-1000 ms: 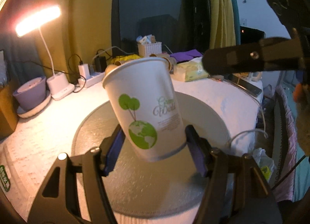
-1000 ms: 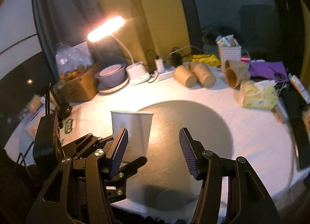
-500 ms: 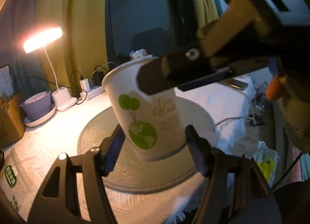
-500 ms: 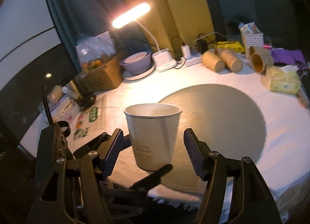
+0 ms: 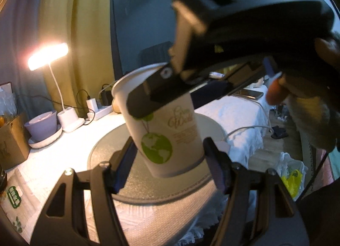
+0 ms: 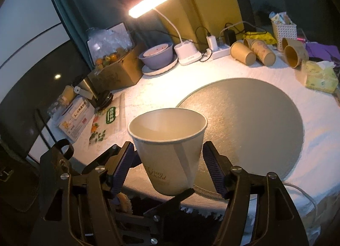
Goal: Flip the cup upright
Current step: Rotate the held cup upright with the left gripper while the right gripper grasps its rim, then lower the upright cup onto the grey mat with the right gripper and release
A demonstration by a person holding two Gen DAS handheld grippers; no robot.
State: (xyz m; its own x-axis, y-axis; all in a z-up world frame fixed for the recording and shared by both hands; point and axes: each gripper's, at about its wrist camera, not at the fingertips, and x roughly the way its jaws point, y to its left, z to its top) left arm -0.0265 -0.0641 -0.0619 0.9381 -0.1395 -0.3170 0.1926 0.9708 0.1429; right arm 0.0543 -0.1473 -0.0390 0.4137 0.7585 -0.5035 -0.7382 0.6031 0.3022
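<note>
A white paper cup [image 5: 170, 139] with a green globe print is held mouth up in the air by my left gripper [image 5: 169, 160], which is shut on its lower part. In the right wrist view the same cup [image 6: 170, 148] sits between the fingers of my right gripper [image 6: 169, 169], whose jaws stand around it with small gaps and are open. The right gripper's black body [image 5: 233, 39] fills the upper right of the left wrist view and hides part of the cup's rim. The cup hovers above the front edge of a round grey mat [image 6: 244, 122].
The mat lies on a white cloth-covered table [image 6: 148, 97]. At the back stand a lit desk lamp [image 6: 148, 5], a purple bowl [image 6: 157, 54], a power strip [image 6: 218, 50], several brown paper cups [image 6: 252, 54], a tissue pack [image 6: 320, 75] and a cardboard box [image 6: 114, 71].
My left gripper has lifted the cup higher and nearer the table's front edge. My right gripper has closed in around the cup from the other side.
</note>
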